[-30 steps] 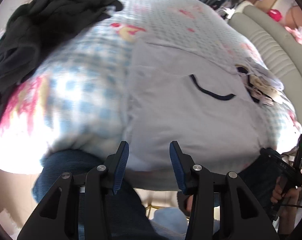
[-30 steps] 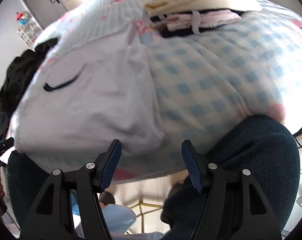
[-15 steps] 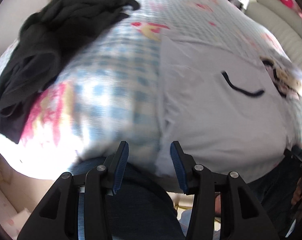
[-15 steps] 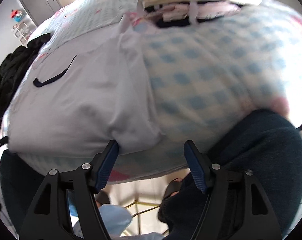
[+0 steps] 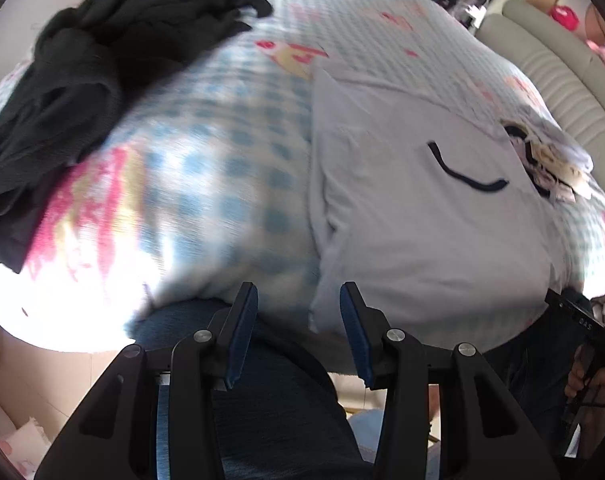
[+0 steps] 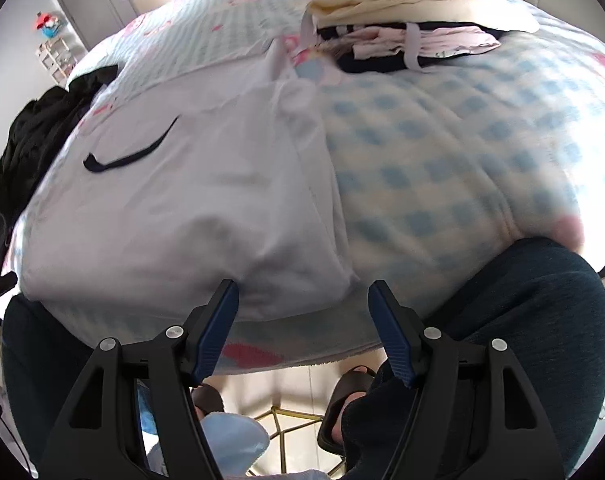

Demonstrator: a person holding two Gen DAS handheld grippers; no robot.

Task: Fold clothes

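Nearest to us, the left gripper [image 5: 298, 332] is held low at the near edge of the bed [image 5: 222, 184], above our knee in jeans [image 5: 270, 400]. Its jaws are moderately open and hold nothing; the near left corner of the white shirt [image 5: 414, 216] lies just beyond them. The right gripper [image 6: 304, 334] waits in the same low pose, jaws wide apart and empty, facing the near right corner of the white shirt [image 6: 190, 216].

The shirt lies spread flat near the near edge of the bed, with a dark curved mark on it. We judge it light, soft and limp, so it will sag and wrinkle when lifted. The best hold seems to be the two near corners, pinching only the shirt and not the checked blanket under it.

Farther away, a pile of black clothes [image 5: 82, 80] lies toward the far left corner, and a stack of folded clothes [image 6: 406, 32] toward the far right.
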